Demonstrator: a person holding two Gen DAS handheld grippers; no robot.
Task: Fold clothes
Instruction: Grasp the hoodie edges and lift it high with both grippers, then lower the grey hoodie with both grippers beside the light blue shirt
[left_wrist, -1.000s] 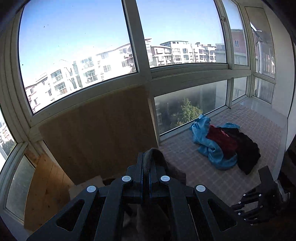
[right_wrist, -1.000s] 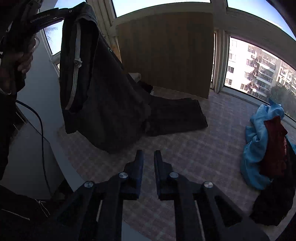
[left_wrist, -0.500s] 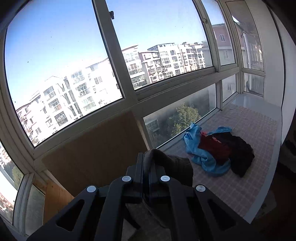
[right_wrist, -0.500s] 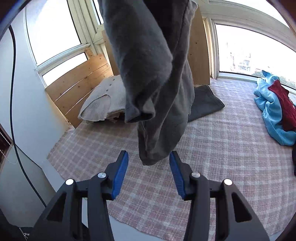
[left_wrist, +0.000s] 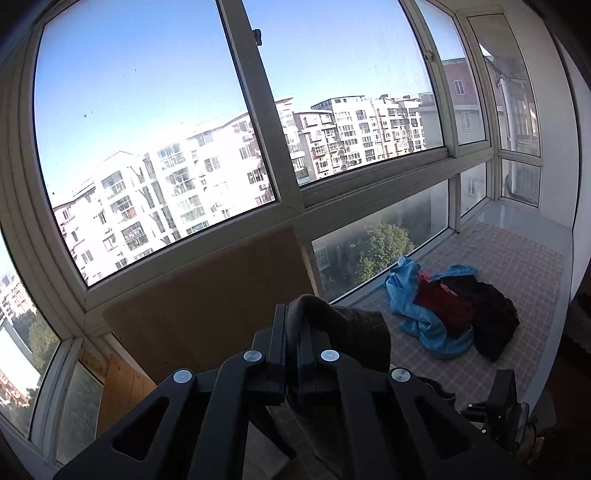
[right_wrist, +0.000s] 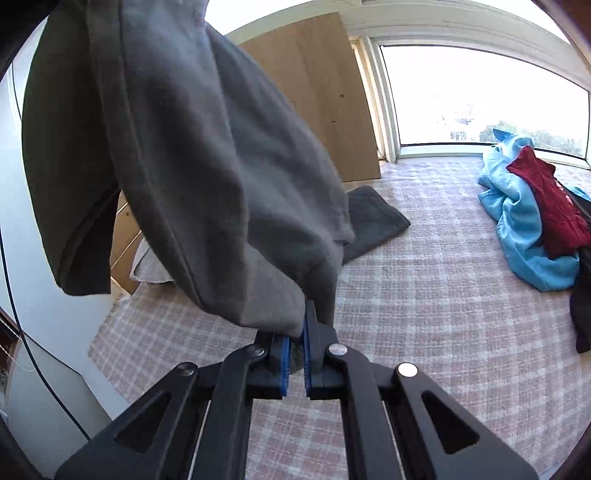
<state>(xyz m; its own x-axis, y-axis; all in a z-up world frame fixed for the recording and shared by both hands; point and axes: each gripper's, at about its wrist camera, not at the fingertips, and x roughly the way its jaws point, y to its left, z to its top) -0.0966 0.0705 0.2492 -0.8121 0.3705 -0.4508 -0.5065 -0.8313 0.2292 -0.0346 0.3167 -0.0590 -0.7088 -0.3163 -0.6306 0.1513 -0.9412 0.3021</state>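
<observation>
A grey garment (right_wrist: 184, 155) hangs in the air, held at two places. My left gripper (left_wrist: 293, 321) is shut on its upper edge, and a fold of the grey cloth (left_wrist: 343, 328) drapes over the fingers. My right gripper (right_wrist: 297, 332) is shut on the garment's lower hanging corner, above the checked mat (right_wrist: 424, 295). Another part of the grey cloth (right_wrist: 373, 221) lies on the mat behind. The right gripper also shows at the lower right of the left wrist view (left_wrist: 502, 410).
A pile of clothes, blue (right_wrist: 517, 229), red (right_wrist: 546, 199) and black, lies at the right of the mat, also in the left wrist view (left_wrist: 443, 310). A wooden board (right_wrist: 317, 103) leans against the windows. A pale folded item (right_wrist: 147, 266) lies at the left.
My right gripper moved up to the garment's hanging corner and shut on it; it was open half a second ago. My left gripper has kept rising with the cloth.
</observation>
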